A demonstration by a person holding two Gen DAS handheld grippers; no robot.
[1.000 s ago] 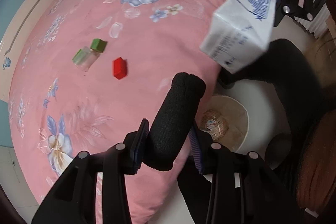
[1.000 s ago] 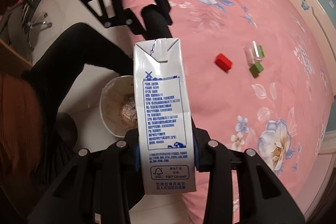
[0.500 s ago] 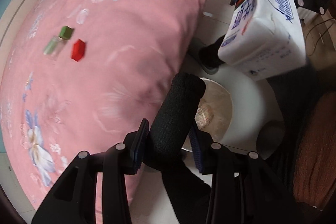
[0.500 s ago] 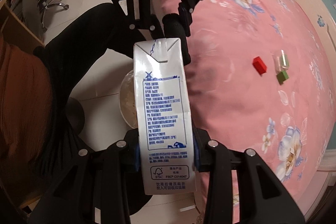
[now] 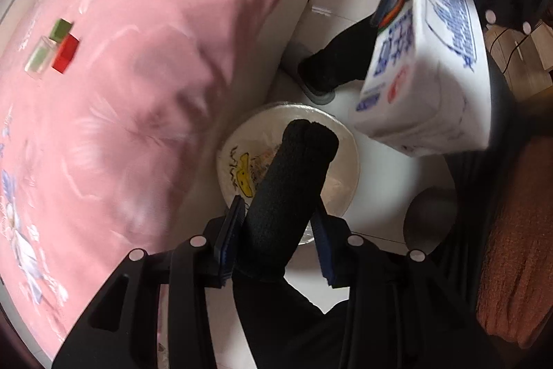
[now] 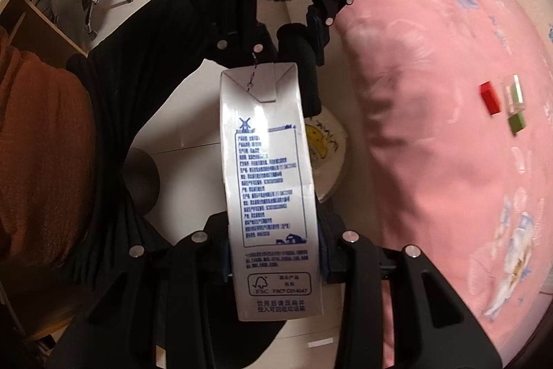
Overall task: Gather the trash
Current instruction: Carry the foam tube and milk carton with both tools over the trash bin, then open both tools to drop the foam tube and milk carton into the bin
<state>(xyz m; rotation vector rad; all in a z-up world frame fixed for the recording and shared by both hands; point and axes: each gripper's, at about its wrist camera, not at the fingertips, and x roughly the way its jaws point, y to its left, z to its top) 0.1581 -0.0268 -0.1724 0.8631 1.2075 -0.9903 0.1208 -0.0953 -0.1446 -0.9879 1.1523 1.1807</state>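
While both fingers clench trash—black roll (image 5: pixel 290 192), carton (image 6: pixel 269 182)—the bin (image 5: pixel 349 140) abuts the bed edge (image 5: pixel 242 92).

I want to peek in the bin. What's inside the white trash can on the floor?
Inside the white trash can lies crumpled paper with a yellow cartoon print. The black foam roll and the milk carton cover the rest.

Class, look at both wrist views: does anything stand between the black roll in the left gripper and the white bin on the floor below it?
Nothing visible does. The black roll, clamped in the left gripper, hangs directly over the open white bin; the milk carton is off to one side.
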